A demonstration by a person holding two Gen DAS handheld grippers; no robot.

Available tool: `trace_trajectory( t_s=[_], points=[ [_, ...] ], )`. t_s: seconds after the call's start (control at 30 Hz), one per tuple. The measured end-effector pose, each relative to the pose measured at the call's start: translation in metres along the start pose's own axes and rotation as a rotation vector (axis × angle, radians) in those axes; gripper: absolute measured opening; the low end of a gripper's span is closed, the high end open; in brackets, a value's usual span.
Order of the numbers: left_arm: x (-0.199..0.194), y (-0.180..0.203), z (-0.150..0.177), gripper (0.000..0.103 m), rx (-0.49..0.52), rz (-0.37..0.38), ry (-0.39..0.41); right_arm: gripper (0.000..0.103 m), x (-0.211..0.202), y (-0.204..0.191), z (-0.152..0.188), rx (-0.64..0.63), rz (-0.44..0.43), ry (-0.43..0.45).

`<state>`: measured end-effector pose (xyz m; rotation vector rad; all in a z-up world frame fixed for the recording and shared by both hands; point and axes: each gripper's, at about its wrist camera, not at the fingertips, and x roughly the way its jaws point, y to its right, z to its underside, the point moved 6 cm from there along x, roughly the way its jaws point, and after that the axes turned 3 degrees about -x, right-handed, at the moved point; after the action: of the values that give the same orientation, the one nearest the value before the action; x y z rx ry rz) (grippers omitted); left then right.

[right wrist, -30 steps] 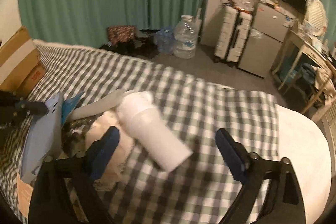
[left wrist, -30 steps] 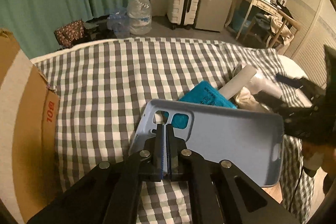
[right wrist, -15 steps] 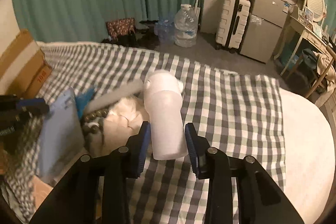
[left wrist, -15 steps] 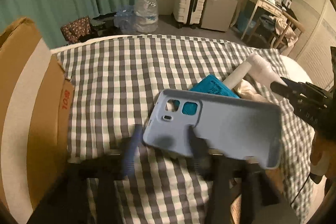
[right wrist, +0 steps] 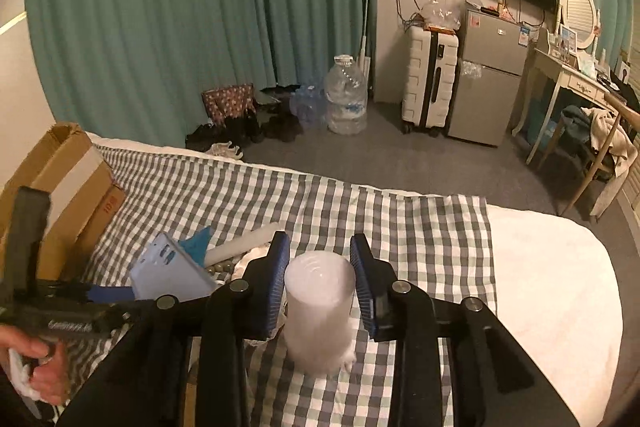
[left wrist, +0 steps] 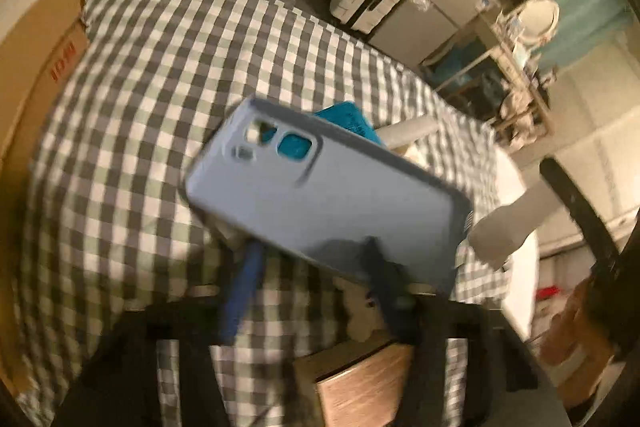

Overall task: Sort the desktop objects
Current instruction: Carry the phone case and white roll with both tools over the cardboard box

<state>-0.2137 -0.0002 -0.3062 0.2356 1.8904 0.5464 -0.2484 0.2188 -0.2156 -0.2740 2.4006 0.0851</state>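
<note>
Phone case [left wrist: 320,195] — thin, light, bendy — sits between the closing left gripper [left wrist: 312,267] fingers, above the checked blanket's [left wrist: 160,67] middle; grip its long edges. Right gripper [right wrist: 320,283] pinches a smooth white plastic bottle [right wrist: 320,311] at mid-body.

Teal curtains [right wrist: 180,27]; grey floor [right wrist: 400,163]

Case [left wrist: 320,195] pale blue; pouch [left wrist: 352,123] teal; bottle [right wrist: 320,307] white; cloth [right wrist: 400,219] grey-white checked; curtain [right wrist: 180,27] green; box [right wrist: 68,171] brown.

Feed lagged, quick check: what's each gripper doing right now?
Left gripper: closing, phone case between its fingers.
Right gripper: shut on the white bottle.
</note>
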Motion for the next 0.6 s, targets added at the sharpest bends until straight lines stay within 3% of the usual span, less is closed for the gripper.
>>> trace_trajectory(
  t_s=[0.03,0.13,0.6],
  points=[
    [-0.002,0.001,-0.002,0.020,0.003,-0.017,0.007,0.031,-0.002,0.000,-0.001,0.004,-0.003,0.004],
    [-0.004,0.003,-0.002,0.003,0.030,-0.064,0.011,0.031,-0.010,0.004,-0.006,0.026,-0.019,0.025],
    [-0.037,0.034,0.005,0.002,0.178,-0.126,0.064,0.031,-0.042,0.017,-0.004,0.065,-0.033,0.062]
  ],
)
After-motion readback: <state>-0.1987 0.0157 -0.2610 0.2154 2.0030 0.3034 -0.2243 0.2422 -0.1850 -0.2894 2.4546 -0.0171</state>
